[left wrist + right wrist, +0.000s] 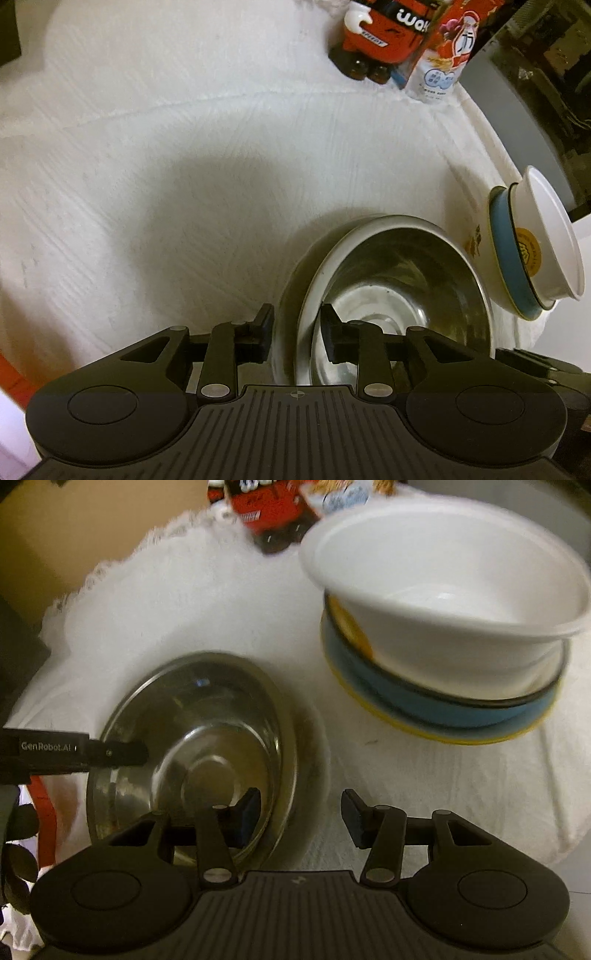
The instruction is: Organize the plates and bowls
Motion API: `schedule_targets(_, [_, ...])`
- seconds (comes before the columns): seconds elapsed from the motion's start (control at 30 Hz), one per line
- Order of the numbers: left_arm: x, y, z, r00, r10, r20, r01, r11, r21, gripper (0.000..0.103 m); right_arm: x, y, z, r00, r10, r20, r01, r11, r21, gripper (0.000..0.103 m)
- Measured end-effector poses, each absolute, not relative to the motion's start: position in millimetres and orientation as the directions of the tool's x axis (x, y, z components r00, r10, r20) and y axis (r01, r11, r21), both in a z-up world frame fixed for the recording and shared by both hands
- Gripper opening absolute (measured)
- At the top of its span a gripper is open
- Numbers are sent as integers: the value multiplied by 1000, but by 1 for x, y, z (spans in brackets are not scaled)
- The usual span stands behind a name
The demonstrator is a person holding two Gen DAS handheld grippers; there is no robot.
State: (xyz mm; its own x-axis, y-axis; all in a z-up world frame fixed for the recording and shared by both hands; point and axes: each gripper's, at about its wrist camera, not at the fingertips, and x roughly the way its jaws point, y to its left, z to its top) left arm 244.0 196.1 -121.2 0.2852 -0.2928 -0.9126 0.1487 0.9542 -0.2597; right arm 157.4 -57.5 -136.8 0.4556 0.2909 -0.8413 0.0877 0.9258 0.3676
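Left wrist view: left tool [295,332] straddles the near rim of the steel bowl [399,280], jaws partly open, pads not pressing. Stacked bowls [532,251] stand just right of the steel bowl on the white cloth [184,184].

Right wrist view: right tool [299,814] straddles the steel bowl's [192,738] right rim, empty, part-open. Judgement: seat both pads squarely on the rim before closing, then lift level.

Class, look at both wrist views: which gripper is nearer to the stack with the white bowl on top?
The right gripper. It sits at the steel bowl's rim on the side facing the white bowl stack, while the left gripper straddles the steel bowl's opposite rim.
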Motion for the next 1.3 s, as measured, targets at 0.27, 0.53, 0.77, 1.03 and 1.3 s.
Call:
schedule_targets(0.27, [246,194,-123,261,-281,-923,154,956,-248,31,164,-40,-140,432,306,-848,68,927,369,49])
schedule_targets(0.53, [265,211,-119,294,-220,-930,139,973,-186,35,166,-6,-143,373,390,-842,8,906,423,49])
schedule_targets(0.77, [258,226,-111,316,-243,-917,97,970,-224,33,161,-9,-139,396,387,-832,-18,910,415,49])
schedule_targets(1.03, [229,229,-63,476,-297,-828,120,954,-273,34,128,-29,-97,520,360,-775,-77,923,377,49])
schedule_targets(1.3, [209,185,-31,620,-334,-710,86,929,-361,27,150,-59,-37,615,440,-654,-307,898,315,49])
